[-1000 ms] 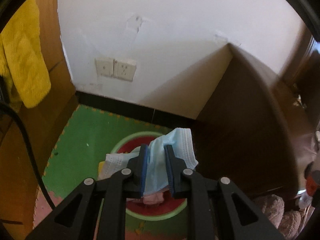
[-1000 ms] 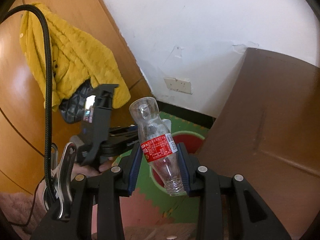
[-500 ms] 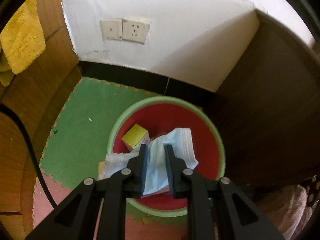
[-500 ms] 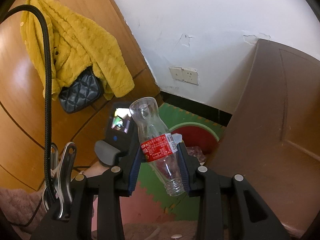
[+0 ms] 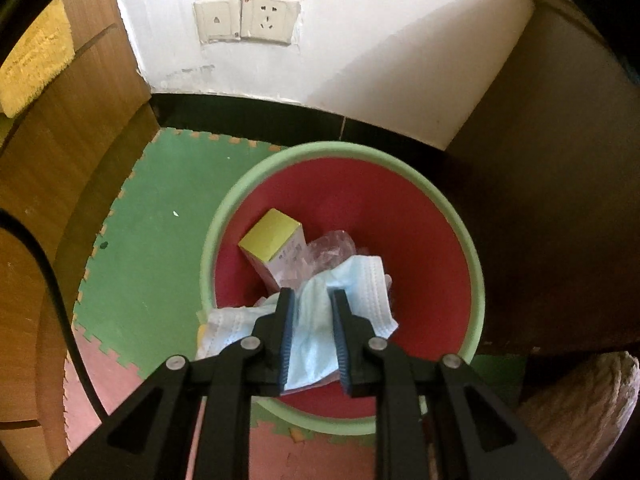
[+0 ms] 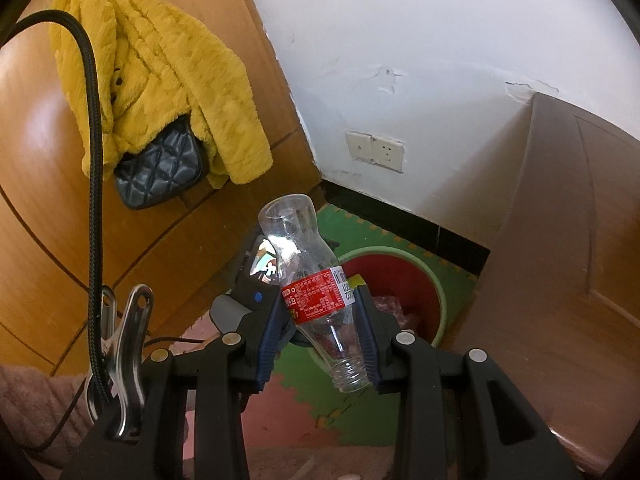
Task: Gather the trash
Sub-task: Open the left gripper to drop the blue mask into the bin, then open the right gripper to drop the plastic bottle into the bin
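Observation:
My left gripper (image 5: 313,304) is shut on a crumpled light-blue face mask (image 5: 360,280), held just above a round bin (image 5: 476,264) with a green rim and red inside. In the bin lie a yellow-topped carton (image 5: 272,236) and clear plastic wrap (image 5: 332,244). My right gripper (image 6: 320,308) is shut on an empty clear plastic bottle (image 6: 316,300) with a red label, its neck pointing back towards me. The same bin (image 6: 440,292) shows behind the bottle in the right wrist view, with the back of the left gripper's camera unit (image 6: 248,288) over its left side.
The bin stands on green and pink foam floor tiles (image 5: 152,208) in a corner. A white wall with sockets (image 5: 248,20) is behind it, a dark wooden panel (image 5: 540,200) to its right, a wooden door (image 6: 60,240) with a yellow coat (image 6: 160,68) and black bag (image 6: 160,168) to its left.
The left gripper has sunk with the mask towards the bin, which now fills much of its view. The right gripper with the bottle has shifted a little, showing more of the bin.

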